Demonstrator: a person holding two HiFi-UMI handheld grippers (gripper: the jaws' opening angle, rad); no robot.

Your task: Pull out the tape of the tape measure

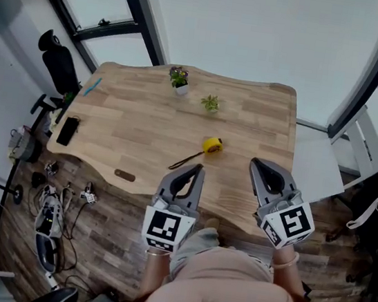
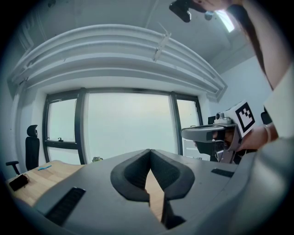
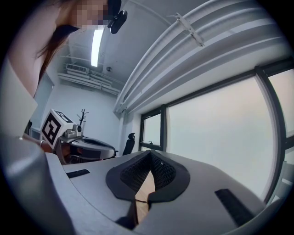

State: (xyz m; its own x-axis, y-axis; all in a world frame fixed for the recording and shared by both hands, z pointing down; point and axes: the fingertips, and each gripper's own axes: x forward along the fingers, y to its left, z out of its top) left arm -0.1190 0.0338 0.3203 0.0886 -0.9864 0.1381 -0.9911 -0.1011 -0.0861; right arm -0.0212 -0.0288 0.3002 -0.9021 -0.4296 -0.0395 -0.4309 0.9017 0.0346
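Right now your left gripper (image 1: 198, 170) and right gripper (image 1: 256, 165) both have their jaws closed on nothing, over the near edge of the wooden table (image 1: 138, 119). The yellow tape measure (image 1: 212, 145) lies on the table just ahead, between the two tips and untouched, with its thin dark strap (image 1: 186, 160) trailing toward your left gripper.

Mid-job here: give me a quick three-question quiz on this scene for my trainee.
1. True or false: the tape measure lies on the table, held by neither gripper.
2. How many potted plants stand on the table? A one, B two, C three.
3. Fill in: the left gripper and the right gripper both have their jaws ____.
Key: 1 true; 2 B; 3 shut.
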